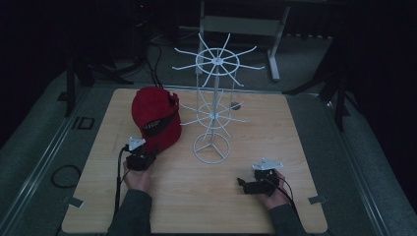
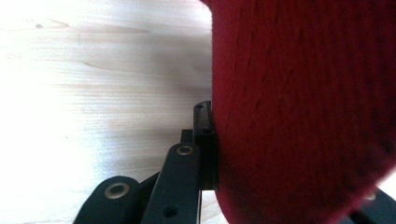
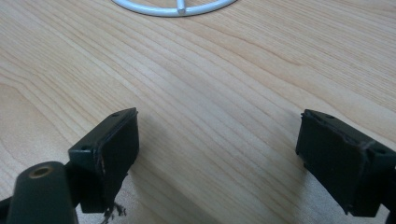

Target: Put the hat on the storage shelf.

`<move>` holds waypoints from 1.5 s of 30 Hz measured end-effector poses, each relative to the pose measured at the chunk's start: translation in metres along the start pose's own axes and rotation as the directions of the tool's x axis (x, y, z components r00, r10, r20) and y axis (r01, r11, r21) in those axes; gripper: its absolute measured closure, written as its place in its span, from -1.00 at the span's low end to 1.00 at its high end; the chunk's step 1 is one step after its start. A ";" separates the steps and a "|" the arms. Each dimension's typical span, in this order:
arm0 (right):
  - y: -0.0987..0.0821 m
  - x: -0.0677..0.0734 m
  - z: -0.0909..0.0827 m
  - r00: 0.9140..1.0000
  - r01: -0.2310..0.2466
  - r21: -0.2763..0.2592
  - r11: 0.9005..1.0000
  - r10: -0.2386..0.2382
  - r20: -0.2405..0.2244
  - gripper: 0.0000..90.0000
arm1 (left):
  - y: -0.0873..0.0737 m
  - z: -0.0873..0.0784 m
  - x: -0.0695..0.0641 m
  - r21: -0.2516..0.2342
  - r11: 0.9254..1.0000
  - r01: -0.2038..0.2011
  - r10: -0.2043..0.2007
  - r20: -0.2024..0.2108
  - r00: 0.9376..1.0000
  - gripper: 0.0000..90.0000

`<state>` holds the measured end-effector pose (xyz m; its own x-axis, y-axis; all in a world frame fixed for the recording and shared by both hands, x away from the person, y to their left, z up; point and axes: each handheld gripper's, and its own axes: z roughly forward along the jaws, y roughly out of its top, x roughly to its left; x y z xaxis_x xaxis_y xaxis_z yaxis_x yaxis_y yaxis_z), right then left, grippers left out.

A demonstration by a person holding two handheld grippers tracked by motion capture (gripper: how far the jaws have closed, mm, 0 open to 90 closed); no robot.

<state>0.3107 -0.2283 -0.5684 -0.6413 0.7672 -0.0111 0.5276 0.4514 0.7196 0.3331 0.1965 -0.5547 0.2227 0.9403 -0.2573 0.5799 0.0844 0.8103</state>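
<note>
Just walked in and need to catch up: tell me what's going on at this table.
A person works at a wooden table with a gripper in each hand. The left gripper is at the near edge of a red cap, its jaws closed on the fabric. The right gripper rests open on the table, holding nothing. A white wire rack stands mid-table with bare hooks.

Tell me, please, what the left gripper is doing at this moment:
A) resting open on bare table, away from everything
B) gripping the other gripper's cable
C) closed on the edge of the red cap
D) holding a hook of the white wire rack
C: in the left gripper view the red cap sits pressed between the jaws of the left gripper, and the high view shows that gripper at the cap's near edge, away from the white wire rack.
</note>
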 end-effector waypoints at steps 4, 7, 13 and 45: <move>0.000 0.000 0.000 1.000 0.000 0.000 1.000 0.000 0.000 -0.71 | 0.004 -0.004 0.001 -0.020 1.000 0.002 -0.002 -0.005 1.000 0.91; 0.000 0.000 0.000 1.000 0.000 0.000 1.000 0.000 0.000 -0.71 | 0.007 -0.007 0.001 -0.028 1.000 0.008 -0.008 -0.005 1.000 0.90; 0.000 0.000 0.000 1.000 0.000 0.000 1.000 0.000 0.000 -0.71 | 0.014 -0.014 0.000 -0.048 0.999 -0.004 0.003 -0.009 1.000 0.90; 0.000 0.000 0.000 1.000 -0.001 0.002 1.000 0.001 0.000 -0.71 | 0.053 -0.045 -0.009 -0.104 0.994 -0.019 0.020 0.008 1.000 0.90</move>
<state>0.3107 -0.2283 -0.5682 -0.6410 0.7675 -0.0104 0.5291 0.4516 0.7184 0.3266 0.2072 -0.4857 0.2407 0.9391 -0.2453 0.4906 0.1004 0.8656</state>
